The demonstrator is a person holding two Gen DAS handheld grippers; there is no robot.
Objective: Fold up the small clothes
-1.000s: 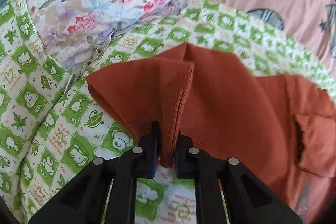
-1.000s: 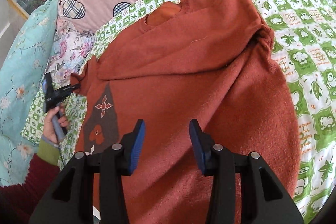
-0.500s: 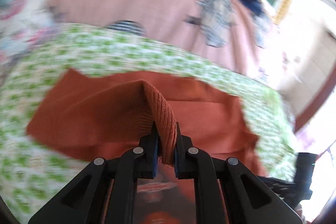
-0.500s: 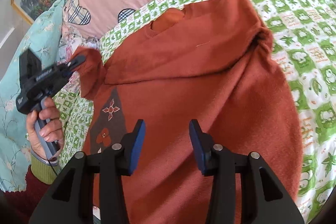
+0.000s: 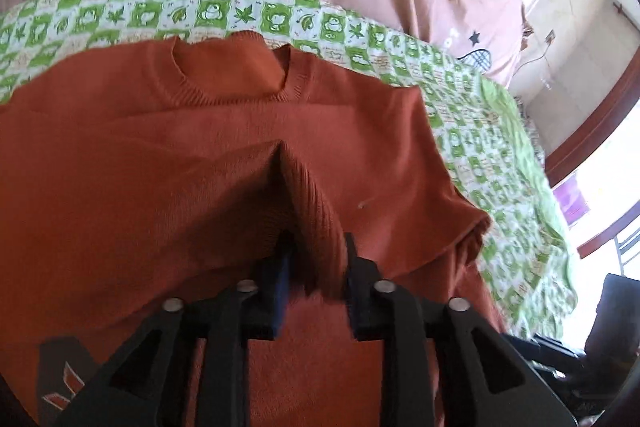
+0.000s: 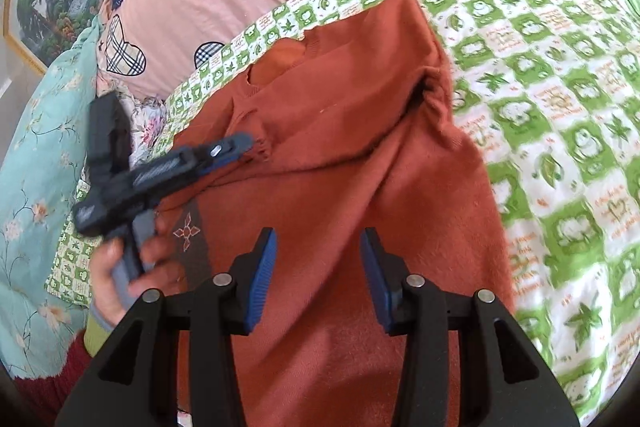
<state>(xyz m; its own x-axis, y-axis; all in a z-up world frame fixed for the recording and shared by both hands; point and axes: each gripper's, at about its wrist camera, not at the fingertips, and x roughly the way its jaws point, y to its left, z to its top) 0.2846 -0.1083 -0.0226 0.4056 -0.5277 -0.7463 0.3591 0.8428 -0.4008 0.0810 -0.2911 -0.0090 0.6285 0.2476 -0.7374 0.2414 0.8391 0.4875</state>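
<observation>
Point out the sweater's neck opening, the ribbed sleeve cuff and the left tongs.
neck opening [image 5: 232, 71]: left wrist view, on the inner back fabric inside the collar.
ribbed sleeve cuff [image 5: 316, 219]: left wrist view, on the ribbing between the fingers.
left tongs [image 6: 250, 143]: right wrist view, at the fingertips gripping the cuff.

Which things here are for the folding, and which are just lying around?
For the folding:
- orange sweater
- left gripper, pinching its sleeve cuff
- right gripper, open above it

Just lying around:
- green frog blanket
- pink heart quilt
- floral cloth
</observation>
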